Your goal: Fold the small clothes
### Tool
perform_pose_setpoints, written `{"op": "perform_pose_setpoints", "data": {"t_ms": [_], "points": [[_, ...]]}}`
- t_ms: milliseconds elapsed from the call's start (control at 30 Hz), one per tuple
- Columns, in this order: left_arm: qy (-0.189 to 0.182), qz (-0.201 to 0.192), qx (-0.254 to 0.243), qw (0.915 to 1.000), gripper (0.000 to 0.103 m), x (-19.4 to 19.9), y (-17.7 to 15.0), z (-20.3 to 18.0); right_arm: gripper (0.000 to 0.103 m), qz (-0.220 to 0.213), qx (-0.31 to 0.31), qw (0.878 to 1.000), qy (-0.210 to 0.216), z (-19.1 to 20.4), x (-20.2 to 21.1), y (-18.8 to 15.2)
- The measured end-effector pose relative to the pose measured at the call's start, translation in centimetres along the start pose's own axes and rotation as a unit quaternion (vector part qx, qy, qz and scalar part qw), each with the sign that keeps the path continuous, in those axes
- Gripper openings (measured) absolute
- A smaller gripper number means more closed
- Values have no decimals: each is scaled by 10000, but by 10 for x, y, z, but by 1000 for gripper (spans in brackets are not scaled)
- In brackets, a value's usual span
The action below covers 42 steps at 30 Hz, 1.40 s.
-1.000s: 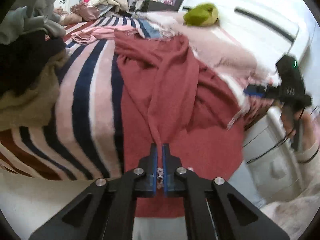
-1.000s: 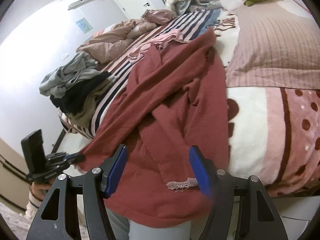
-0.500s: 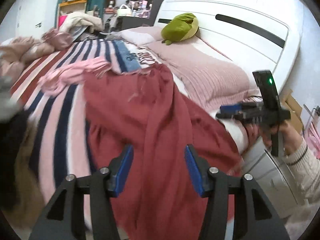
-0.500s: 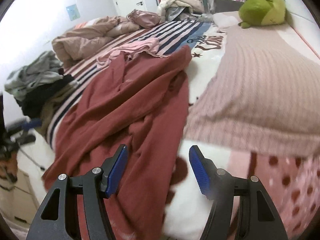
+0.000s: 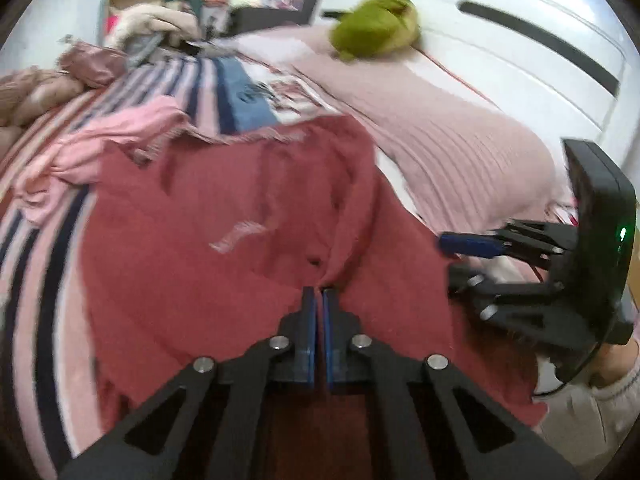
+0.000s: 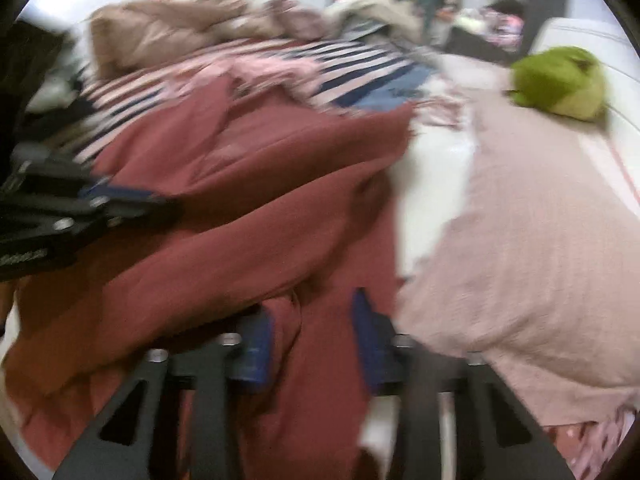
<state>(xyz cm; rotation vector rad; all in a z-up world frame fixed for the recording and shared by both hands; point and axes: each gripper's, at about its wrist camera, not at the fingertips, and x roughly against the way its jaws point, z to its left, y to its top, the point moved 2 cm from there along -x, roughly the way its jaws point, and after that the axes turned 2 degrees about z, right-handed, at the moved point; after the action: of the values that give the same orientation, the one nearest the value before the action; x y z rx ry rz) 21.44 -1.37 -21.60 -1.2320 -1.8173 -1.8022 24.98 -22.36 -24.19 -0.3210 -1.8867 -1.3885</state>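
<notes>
A dark red knitted garment (image 5: 224,248) lies spread over the bed, rumpled, and it fills the middle of the right wrist view (image 6: 248,216). My left gripper (image 5: 319,293) is shut on a raised fold near the garment's near edge, and cloth bunches at its tips. It also shows at the left of the right wrist view (image 6: 120,202). My right gripper (image 6: 314,338) is closing with a ridge of the red garment between its blue pads (image 6: 260,344); the blur hides whether they press. The left wrist view shows it at the right (image 5: 454,258), at the garment's right edge.
A green plush toy (image 5: 374,28) rests on a pink ribbed blanket (image 5: 452,148) by the white headboard (image 5: 520,52). A light pink garment (image 5: 120,132) lies on the striped blanket (image 5: 44,280) beyond the red one. Piled bedding and clothes (image 6: 160,24) sit at the back left.
My left gripper let go, opened, moved right along the red garment and shut on a new fold. My right gripper swung over the garment's right edge and its jaws narrowed around the cloth.
</notes>
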Motion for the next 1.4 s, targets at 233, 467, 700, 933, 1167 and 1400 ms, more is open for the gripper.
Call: {"op": "perform_pose_setpoints", "data": {"t_ms": [233, 467, 700, 933, 1167, 1400], "points": [[351, -60, 313, 9989, 1, 4, -3, 19, 16, -315, -728, 9960, -409, -31, 22, -4], [-313, 5, 411, 9987, 51, 14, -13, 14, 17, 108, -966, 9953, 20, -36, 21, -28], [-461, -170, 568, 9972, 76, 90, -68, 18, 57, 59, -1705, 9748, 1437, -59, 67, -58], [-625, 295, 1557, 9854, 82, 124, -166, 45, 72, 491, -1994, 9359, 2863, -51, 96, -139], [-1051, 225, 2143, 9708, 82, 128, -207, 39, 88, 687, -2737, 8887, 3614, -25, 71, -197], [-1630, -50, 2202, 9617, 53, 120, -190, 18, 82, 529, -2848, 8490, 4420, 9, 57, -194]]}}
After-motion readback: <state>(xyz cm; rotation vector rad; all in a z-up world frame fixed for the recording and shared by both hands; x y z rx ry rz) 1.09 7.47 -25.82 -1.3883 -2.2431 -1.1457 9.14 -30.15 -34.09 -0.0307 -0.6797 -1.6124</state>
